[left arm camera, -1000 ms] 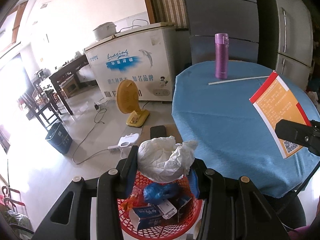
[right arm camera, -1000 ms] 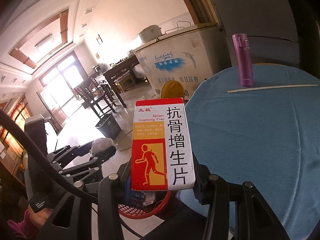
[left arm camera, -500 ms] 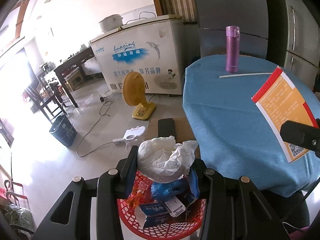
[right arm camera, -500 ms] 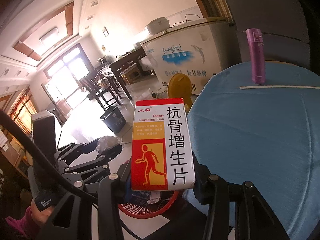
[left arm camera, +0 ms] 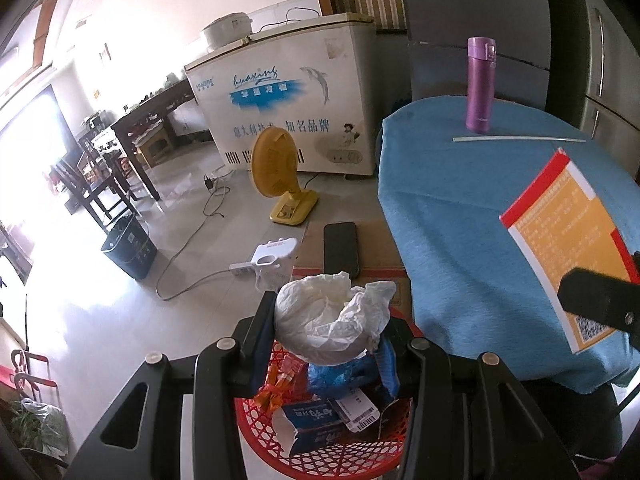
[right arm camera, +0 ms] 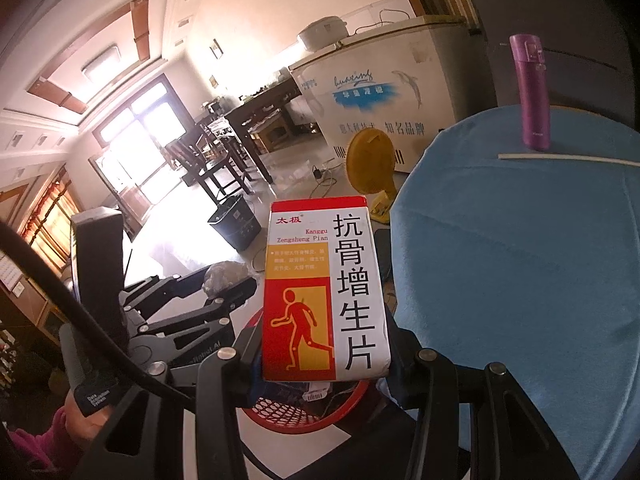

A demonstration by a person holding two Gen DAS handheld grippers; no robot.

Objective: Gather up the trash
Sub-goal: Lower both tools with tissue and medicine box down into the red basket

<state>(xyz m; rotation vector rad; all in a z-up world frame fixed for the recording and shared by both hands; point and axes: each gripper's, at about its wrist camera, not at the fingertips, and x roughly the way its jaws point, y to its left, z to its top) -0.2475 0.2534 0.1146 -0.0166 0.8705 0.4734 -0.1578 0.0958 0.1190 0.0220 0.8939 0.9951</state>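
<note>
Left gripper (left arm camera: 326,320) jaws clamped on crumpled tissue wad (left arm camera: 332,316), right gripper (right arm camera: 324,354) jaws pinching medicine box (right arm camera: 324,288), both above red basket (left arm camera: 320,460).

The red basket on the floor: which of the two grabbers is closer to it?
Left. The left gripper, holding crumpled paper, hangs directly over the red basket; the right gripper, holding a box, sits beside it toward the table.
</note>
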